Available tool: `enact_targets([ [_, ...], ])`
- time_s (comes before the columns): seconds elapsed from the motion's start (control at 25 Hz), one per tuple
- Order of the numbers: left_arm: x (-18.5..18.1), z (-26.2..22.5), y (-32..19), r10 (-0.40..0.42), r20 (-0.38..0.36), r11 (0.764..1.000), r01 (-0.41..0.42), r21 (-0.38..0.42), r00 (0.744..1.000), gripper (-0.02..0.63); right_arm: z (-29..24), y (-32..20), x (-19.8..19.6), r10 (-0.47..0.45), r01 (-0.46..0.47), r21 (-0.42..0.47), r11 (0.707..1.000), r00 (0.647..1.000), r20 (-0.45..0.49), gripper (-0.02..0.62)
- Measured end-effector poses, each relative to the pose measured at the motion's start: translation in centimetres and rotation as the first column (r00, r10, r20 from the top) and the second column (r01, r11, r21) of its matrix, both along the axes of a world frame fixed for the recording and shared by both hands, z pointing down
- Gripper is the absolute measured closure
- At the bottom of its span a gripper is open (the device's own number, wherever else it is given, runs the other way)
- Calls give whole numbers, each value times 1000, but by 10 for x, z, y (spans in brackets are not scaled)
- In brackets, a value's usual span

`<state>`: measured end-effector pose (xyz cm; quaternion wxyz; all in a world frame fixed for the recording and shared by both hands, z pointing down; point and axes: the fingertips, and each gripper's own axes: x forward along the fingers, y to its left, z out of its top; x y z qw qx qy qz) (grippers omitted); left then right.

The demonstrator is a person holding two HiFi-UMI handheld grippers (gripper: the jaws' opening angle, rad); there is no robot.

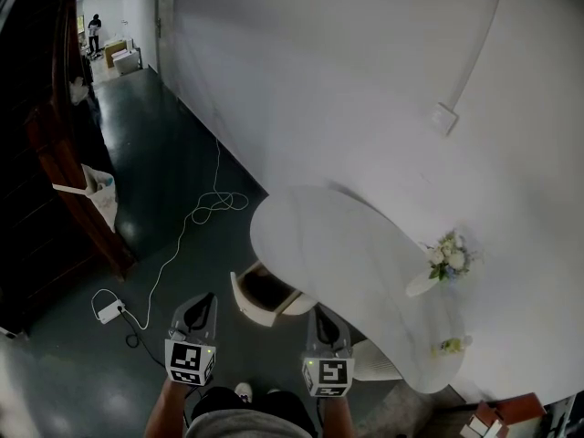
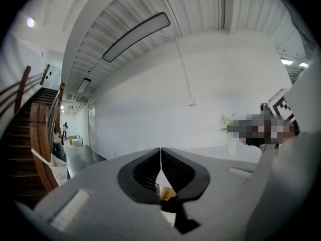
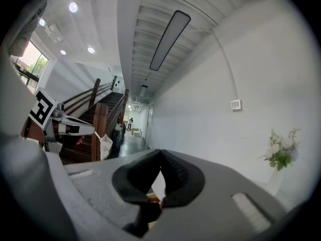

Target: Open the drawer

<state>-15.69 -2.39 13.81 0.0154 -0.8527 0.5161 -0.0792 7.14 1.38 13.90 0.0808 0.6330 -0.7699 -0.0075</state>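
The white wall [image 1: 347, 80] and dark floor [image 1: 173, 162] fill most of the head view; against the wall stands a white oval worktop [image 1: 338, 245], with a wooden staircase [image 1: 46, 153] well apart at the left.

The drawer [image 1: 263, 296] juts from under the worktop's near edge with its dark inside showing, so it looks at least partly open; how much travel is left I cannot tell.

The left claw [image 2: 160, 157] hovers just left of the drawer and the right claw [image 3: 160, 157] just right of it, by the worktop's edge; in each claw's own view the jaws are pressed together at the tips with nothing between them, and neither touches the drawer.

The likeliest failure is a push instead of a pull; jaws brought in closed could not take hold of the front and might shove the drawer back in or skid off its curved face.

A hard pull, once a claw has hold, could bring the drawer right off its runners, since nothing visible shows a stop.

The right claw is near the worktop; a knock there could shake the flowers [image 1: 447, 258] in their vase, which look top-heavy.

A white cable [image 1: 196, 213] loops across the floor near the left claw; stepping back while pulling could snag it.
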Motion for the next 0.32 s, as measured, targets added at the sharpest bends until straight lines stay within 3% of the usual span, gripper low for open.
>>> enact_targets([
  [0.32,1,-2,0,2,0,1000,-2,11,1000,592,0,1,1,3,-3,3,1000,1000,-1,592],
])
